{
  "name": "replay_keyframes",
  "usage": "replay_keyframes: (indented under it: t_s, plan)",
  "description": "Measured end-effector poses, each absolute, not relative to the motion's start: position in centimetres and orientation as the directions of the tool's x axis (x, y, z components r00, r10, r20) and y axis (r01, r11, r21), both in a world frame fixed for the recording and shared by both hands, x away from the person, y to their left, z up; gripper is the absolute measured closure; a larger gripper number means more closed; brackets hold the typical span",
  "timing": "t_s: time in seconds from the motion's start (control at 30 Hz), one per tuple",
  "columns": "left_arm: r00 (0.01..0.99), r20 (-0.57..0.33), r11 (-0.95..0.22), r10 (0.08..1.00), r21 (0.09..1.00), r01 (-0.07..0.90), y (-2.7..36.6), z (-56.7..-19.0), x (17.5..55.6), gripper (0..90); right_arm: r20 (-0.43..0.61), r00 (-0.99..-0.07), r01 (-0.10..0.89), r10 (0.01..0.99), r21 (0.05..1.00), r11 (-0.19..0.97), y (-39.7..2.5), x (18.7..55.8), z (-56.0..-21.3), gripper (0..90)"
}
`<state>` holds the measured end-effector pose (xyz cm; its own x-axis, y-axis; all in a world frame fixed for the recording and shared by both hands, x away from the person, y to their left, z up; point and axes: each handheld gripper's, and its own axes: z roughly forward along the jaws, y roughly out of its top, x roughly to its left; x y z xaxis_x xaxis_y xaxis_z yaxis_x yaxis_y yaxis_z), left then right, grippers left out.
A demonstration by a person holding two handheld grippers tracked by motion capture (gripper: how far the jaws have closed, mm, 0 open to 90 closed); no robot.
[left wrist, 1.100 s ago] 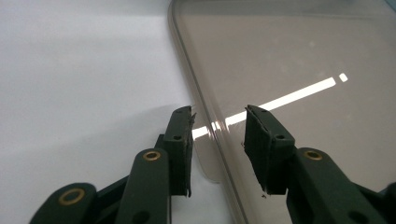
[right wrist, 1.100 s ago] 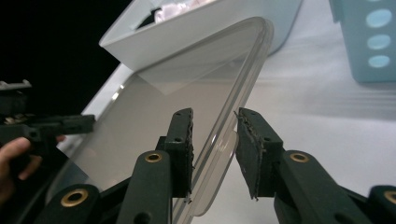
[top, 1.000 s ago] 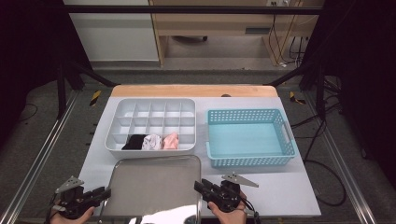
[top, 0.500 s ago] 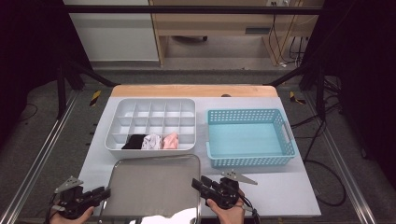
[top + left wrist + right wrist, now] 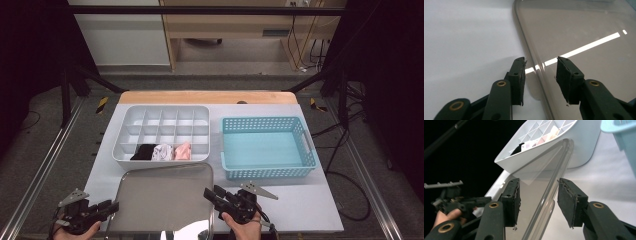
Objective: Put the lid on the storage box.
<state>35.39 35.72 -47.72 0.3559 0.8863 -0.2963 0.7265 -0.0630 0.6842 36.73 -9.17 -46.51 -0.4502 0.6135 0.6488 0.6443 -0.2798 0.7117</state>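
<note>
As our right gripper (image 5: 212,194) has edged left to straddle the right rim of the clear lid (image 5: 162,195), which lies at the worktop's near edge, both grippers now bracket it, jaws unclenched; our left gripper (image 5: 111,206) straddles its left rim, ready for a two-handed lift.

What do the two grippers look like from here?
Both the left gripper and the right gripper are black, each topped by a grey three-cornered plate. Their two jaws carry flat, dark, worn pads and brass-coloured pivot rivets. A cable trails from the right one.
</note>
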Motion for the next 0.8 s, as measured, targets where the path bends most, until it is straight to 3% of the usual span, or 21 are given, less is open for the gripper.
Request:
replay_keyframes:
  t_s: [0.33, 0.53, 0.63, 0.8]
  plan:
    - [0.351, -0.295, -0.059, 0.889, 0.685, 0.726, 35.7, -47.7, 35.4, 57.5, 0.621, -0.436, 0.669, 0.652, 0.708, -0.227, -9.2, 36.7, -46.6, 54.4]
    - [0.345, -0.277, -0.068, 0.897, 0.685, 0.725, 35.6, -47.7, 35.3, 60.2, 0.552, -0.433, 0.690, 0.713, 0.712, -0.133, -9.3, 37.4, -47.5, 64.5]
    - [0.343, -0.271, -0.070, 0.900, 0.685, 0.725, 35.6, -47.7, 35.3, 61.4, 0.535, -0.429, 0.708, 0.728, 0.700, -0.097, -9.2, 37.9, -48.2, 59.3]
    - [0.347, -0.259, -0.080, 0.902, 0.687, 0.722, 35.5, -47.7, 35.3, 61.8, 0.523, -0.429, 0.731, 0.737, 0.680, -0.057, -9.2, 38.4, -49.2, 60.3]
